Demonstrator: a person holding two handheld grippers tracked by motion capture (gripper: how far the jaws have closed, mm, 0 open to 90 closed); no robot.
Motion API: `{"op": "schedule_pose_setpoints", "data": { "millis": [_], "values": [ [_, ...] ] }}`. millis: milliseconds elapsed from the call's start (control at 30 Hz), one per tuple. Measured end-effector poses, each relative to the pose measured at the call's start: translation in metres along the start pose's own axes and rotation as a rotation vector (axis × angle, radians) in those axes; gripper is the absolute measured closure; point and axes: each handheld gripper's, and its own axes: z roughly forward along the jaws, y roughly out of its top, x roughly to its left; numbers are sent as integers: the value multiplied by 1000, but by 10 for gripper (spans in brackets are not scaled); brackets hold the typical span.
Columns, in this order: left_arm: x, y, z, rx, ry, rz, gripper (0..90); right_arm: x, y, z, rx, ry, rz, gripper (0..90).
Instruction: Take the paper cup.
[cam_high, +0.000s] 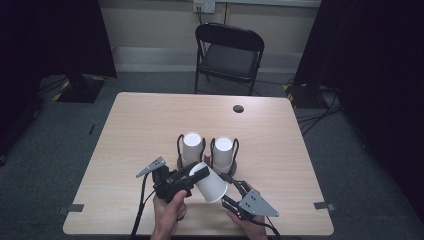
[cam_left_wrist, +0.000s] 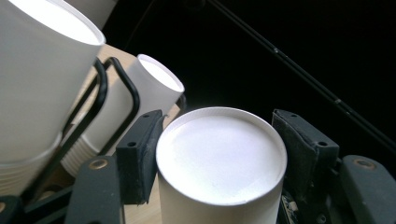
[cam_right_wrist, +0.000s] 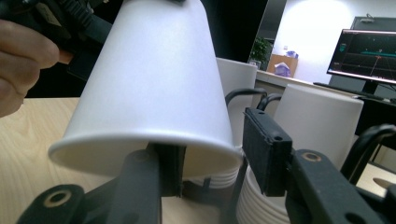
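Observation:
Two stacks of white paper cups (cam_high: 192, 147) (cam_high: 223, 152) stand upright in black wire holders at the middle of the wooden table (cam_high: 140, 130). In front of them a single white cup (cam_high: 210, 182) lies tilted in the air, mouth toward the person. My left gripper (cam_high: 200, 172) is shut on it near its closed base; its pads press both sides of the cup (cam_left_wrist: 222, 156). My right gripper (cam_right_wrist: 215, 154) is at the cup's rim (cam_right_wrist: 154, 79), one jaw inside the mouth and the other just outside, with neither pad pressing the wall.
A black folding chair (cam_high: 230, 50) stands beyond the table's far edge. A round cable hole (cam_high: 238, 108) sits at the table's back right. Dark curtains flank both sides. A lit monitor (cam_right_wrist: 369, 53) shows far off in the right gripper view.

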Motion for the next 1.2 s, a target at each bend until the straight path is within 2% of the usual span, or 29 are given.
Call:
{"op": "schedule_pose_setpoints", "data": {
  "millis": [67,200,300,367,433,567,667,833,900,1033,1067,1200],
  "values": [
    [-1,-1,2,0,-10,8,359,0,2,2,6,9,3,613],
    [-2,-3,6,9,-32,-12,359,1,5,5,-3,21,-11,656],
    [-1,-5,9,23,-53,-46,358,1,6,4,-21,17,-9,678],
    [-1,-5,10,28,-51,-43,357,1,6,4,-24,11,-9,682],
    [0,-5,10,29,-56,-44,355,0,7,3,-12,0,-20,723],
    [0,-4,11,35,-74,-35,351,-1,8,0,-20,-5,-17,785],
    [-1,-2,12,45,-80,-11,340,-2,9,-2,-26,-11,-6,799],
    [0,-1,12,40,-79,-15,327,-4,12,-4,-38,-6,13,835],
    [0,-1,12,40,-68,14,323,-4,12,-5,-38,-4,15,840],
    [2,0,10,44,-55,28,317,-5,13,-6,-37,-2,22,859],
    [2,0,9,51,-41,34,318,-5,13,-7,-29,-12,24,866],
    [3,1,8,40,-41,42,320,-7,12,-8,-11,-23,30,869]
  ]
}}
